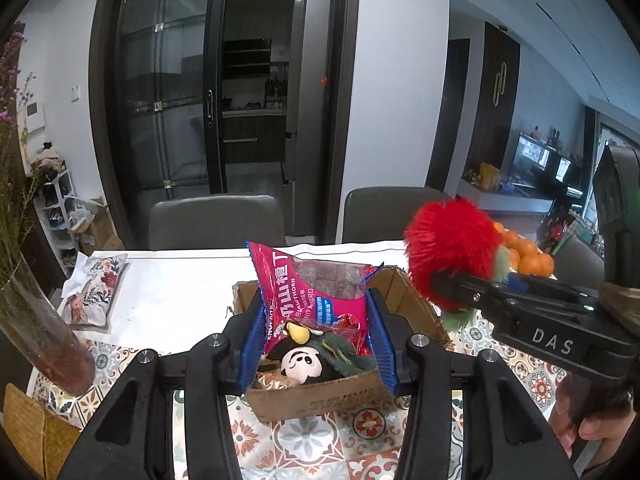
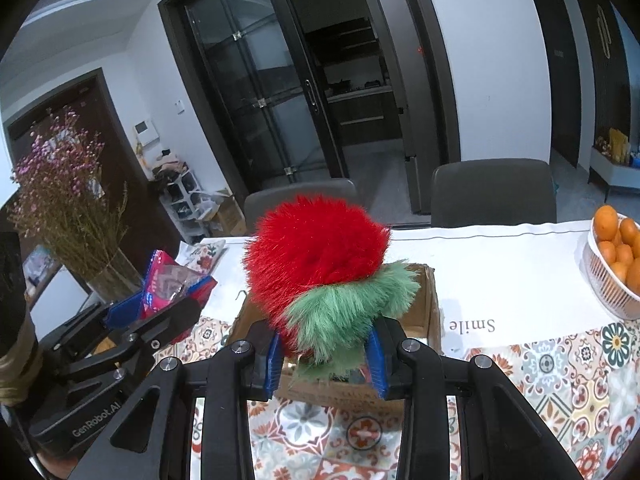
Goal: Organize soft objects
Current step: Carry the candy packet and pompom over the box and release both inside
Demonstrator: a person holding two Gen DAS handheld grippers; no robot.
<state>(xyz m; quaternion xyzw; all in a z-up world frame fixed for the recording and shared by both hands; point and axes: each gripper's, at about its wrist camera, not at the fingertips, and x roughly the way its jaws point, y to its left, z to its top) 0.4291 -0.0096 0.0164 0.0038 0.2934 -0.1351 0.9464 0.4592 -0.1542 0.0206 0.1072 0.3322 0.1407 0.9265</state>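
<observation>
My left gripper [image 1: 316,334] is shut on a pink snack bag [image 1: 308,292], which hangs above an open cardboard box [image 1: 320,396]. Inside the box lie a panda plush [image 1: 300,362] and something dark green. To the right, my right gripper [image 1: 460,292] is shut on a fluffy red and green plush toy [image 1: 452,248]. In the right wrist view that plush toy [image 2: 320,260] fills the space between the blue pads [image 2: 272,360] of the right gripper [image 2: 325,358], above the box [image 2: 430,308]. The left gripper [image 2: 160,308] holds the snack bag [image 2: 168,280] at the left.
A patterned cloth [image 2: 560,368] covers the table. A white basket of oranges [image 2: 612,276] stands at the right, a glass vase of dried flowers [image 2: 68,216] at the left. A floral pouch [image 1: 98,292] lies at the far left. Two grey chairs [image 1: 216,220] stand behind the table.
</observation>
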